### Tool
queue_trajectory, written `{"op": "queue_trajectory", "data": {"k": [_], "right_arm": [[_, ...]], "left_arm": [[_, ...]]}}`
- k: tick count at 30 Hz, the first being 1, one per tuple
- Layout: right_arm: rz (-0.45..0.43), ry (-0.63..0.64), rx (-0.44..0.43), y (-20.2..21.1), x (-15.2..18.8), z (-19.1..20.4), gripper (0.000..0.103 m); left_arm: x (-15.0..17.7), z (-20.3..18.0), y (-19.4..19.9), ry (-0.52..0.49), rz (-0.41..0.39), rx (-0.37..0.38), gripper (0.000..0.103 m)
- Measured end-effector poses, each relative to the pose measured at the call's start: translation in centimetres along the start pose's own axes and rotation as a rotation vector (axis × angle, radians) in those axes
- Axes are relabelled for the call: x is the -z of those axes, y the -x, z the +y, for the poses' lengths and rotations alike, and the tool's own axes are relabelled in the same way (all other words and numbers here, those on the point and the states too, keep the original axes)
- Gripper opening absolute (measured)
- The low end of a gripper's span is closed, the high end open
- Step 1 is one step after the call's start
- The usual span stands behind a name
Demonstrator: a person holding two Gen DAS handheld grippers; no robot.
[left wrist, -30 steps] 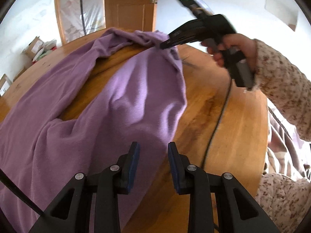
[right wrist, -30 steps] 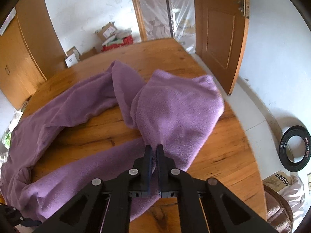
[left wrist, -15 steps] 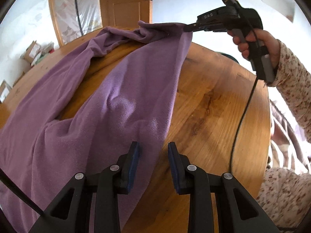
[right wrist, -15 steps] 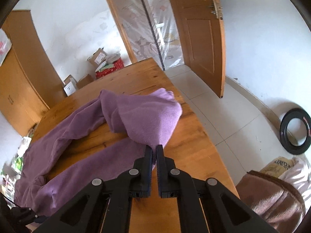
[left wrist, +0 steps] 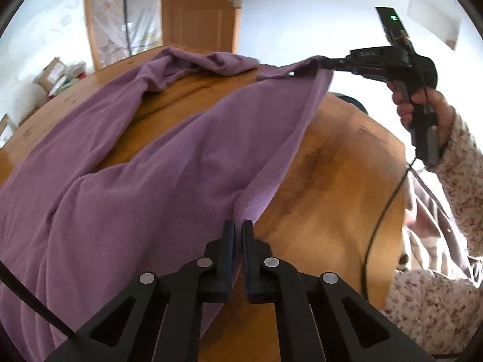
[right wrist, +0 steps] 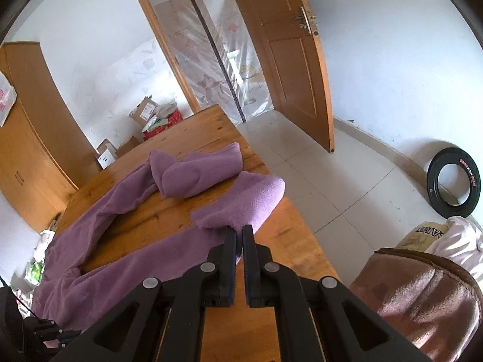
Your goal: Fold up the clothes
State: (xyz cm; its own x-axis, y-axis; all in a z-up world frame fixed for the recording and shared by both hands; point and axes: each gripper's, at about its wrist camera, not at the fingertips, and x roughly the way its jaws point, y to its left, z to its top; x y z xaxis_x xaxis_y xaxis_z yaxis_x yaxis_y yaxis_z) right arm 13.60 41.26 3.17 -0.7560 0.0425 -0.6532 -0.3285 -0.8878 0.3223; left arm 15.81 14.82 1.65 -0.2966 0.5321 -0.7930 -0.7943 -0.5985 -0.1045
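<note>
A purple fleece garment [left wrist: 145, 181] lies spread over a wooden bench [left wrist: 341, 187], and both tongs have hold of it. The left tongs [left wrist: 238, 226] are narrowed to a thin gap with a fold of the garment's near edge pinched between their tips; the cloth rises in a small peak just ahead of them. From that pinch a taut hem runs up and away to the right tongs [left wrist: 324, 61], which the person's right hand [left wrist: 422, 105] holds raised above the far side of the bench — the fabric corner is drawn into their tip and lifted clear of the wood. A floral sleeve [left wrist: 462, 163] covers the arm behind that hand, and a thin black cable [left wrist: 383, 211] hangs from the handle down across the bench.

In the right wrist view the right tongs [right wrist: 238, 232] are nearly closed on a fuzzy purple edge, and the garment [right wrist: 126, 259] trails from them down and to the left across the bench [right wrist: 169, 217] in a long loop. One part is folded back on itself near the far corner, beside the bench edge. Beyond the bench are a tiled floor [right wrist: 347, 187], an open wooden door [right wrist: 295, 60], a black tyre [right wrist: 452, 190] leaning at the wall, and cardboard boxes [right wrist: 145, 114] — the latter against the back wall.
</note>
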Motion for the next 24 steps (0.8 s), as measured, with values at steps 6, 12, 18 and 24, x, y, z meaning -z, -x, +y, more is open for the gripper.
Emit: {"op": "queue_trajectory", "data": {"k": [6,12,18,24], "right_arm": [[-0.008,-0.054,0.023,1.2,1.2,-2.1,0.004],[-0.01,-0.083,0.062,2.2,2.7,-3.9,0.004],[0.016,-0.137,0.08,2.5,4.1,-6.2,0.004],[0.024,-0.178,0.086,2.7,5.2,-7.3,0.004]], "left_arm": [[0.4,-1.9,0.9,-0.017,-0.012,0.066,0.005],[1.0,-3.5,0.7,-0.03,0.003,0.109,0.005],[1.7,-4.7,0.8,-0.037,0.008,0.146,0.005],[2.1,-5.2,0.8,-0.032,0.013,0.158,0.005]]}}
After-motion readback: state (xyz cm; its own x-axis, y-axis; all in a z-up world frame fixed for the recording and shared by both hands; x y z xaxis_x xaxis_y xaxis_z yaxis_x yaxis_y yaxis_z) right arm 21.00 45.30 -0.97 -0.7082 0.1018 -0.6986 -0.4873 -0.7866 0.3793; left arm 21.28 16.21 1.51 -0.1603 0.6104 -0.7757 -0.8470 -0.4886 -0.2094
